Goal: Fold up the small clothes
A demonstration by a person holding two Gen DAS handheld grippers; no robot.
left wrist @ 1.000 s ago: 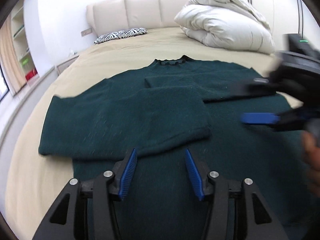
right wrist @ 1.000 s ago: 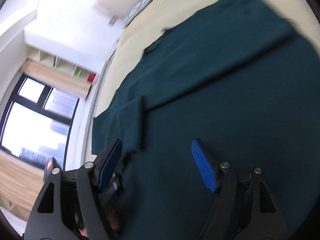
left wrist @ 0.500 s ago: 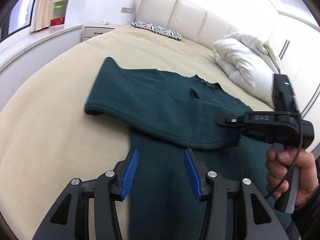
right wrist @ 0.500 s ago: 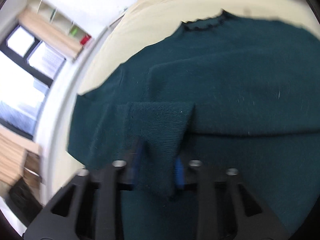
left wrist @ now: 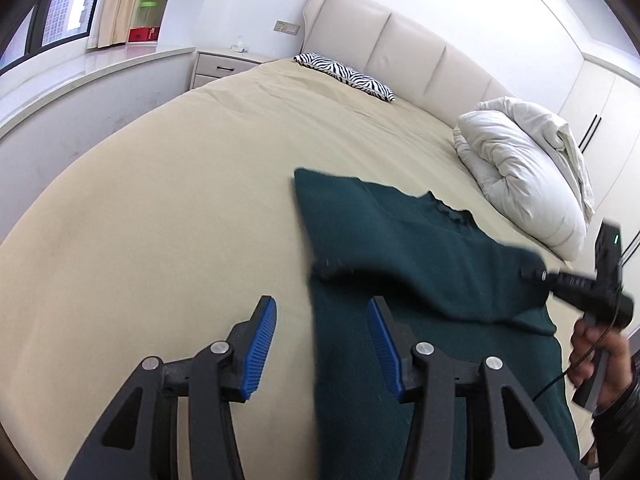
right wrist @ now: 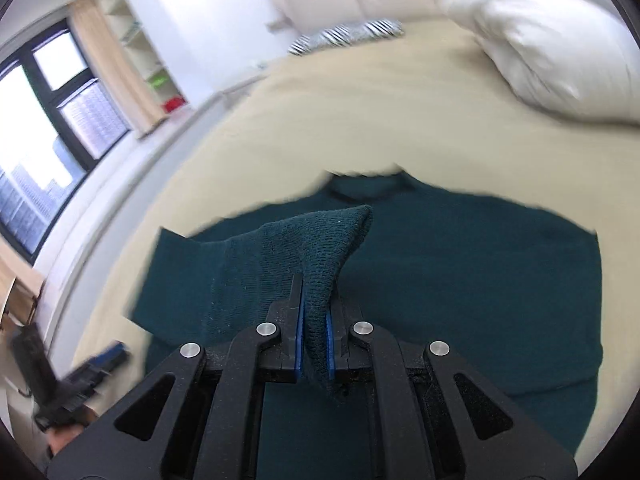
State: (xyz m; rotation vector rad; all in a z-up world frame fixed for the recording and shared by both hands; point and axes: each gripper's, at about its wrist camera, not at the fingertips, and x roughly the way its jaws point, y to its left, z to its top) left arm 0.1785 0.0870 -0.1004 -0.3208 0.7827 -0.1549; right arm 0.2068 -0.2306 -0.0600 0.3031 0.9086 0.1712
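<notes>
A dark green knitted sweater (left wrist: 404, 240) (right wrist: 460, 272) lies spread on the beige bed (left wrist: 160, 200). My right gripper (right wrist: 314, 308) is shut on the cuff of the sweater's sleeve (right wrist: 320, 240) and holds it lifted above the sweater's body. In the left wrist view the same right gripper (left wrist: 532, 272) shows at the right, held by a hand (left wrist: 600, 360), with the sleeve (left wrist: 420, 292) stretched up to it. My left gripper (left wrist: 320, 340) hangs open over the sweater's left edge, with nothing between its blue pads.
A rumpled white duvet (left wrist: 528, 176) lies at the bed's right side, beyond the sweater. A zebra-striped pillow (left wrist: 344, 76) rests by the padded headboard (left wrist: 400, 52). A nightstand (left wrist: 224, 64) and a window ledge (left wrist: 80, 76) run along the left.
My right gripper has shut on the sleeve cuff and lifted it off the sweater. My left gripper has swung left toward the sweater's edge, staying open.
</notes>
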